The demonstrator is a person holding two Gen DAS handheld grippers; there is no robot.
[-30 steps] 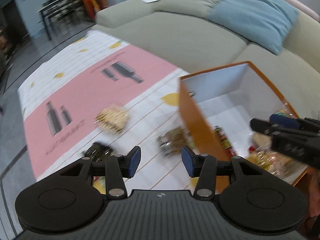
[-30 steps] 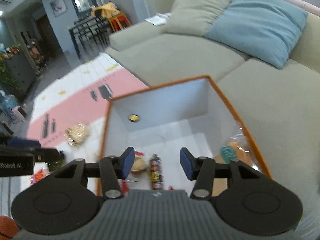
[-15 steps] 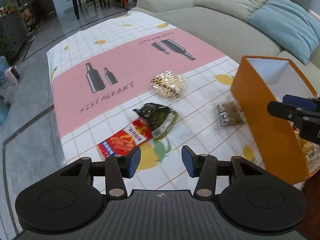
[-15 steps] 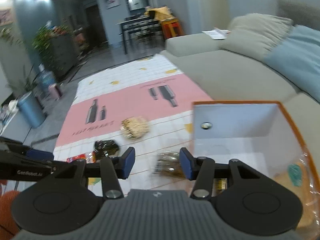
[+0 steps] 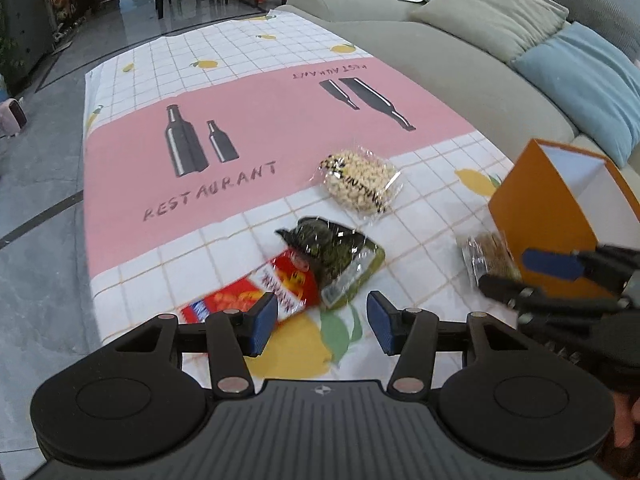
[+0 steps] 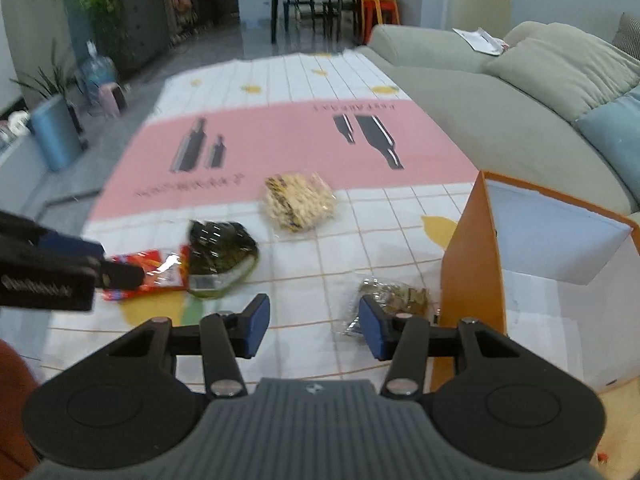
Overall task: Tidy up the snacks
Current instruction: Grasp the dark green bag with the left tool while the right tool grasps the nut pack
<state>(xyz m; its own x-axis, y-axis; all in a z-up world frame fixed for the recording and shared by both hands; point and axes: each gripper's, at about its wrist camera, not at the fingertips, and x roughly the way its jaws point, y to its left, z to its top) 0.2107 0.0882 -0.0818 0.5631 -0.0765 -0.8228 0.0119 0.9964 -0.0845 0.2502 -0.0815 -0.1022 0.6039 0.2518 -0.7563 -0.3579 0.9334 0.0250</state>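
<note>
Several snack packs lie on the tablecloth (image 5: 256,120). A red packet (image 5: 256,294) sits just ahead of my open left gripper (image 5: 322,322), partly under a dark green pack (image 5: 332,252). A clear bag of pale puffs (image 5: 360,182) lies farther off. A brown snack pack (image 5: 486,258) rests against the orange box (image 5: 536,216). My right gripper (image 6: 312,330) is open and empty, with the brown pack (image 6: 390,298) by its right finger and the orange box (image 6: 472,264) to the right.
A grey sofa (image 5: 460,60) with a blue cushion (image 5: 580,84) runs along the table's far right side. Dark dining chairs (image 6: 312,0) and plants (image 6: 48,80) stand beyond the table. The floor (image 5: 36,200) drops off at the left edge.
Both grippers have swung left away from the orange box toward the loose snacks on the cloth. The left has come closer to the red packet. Both stay open and empty.
</note>
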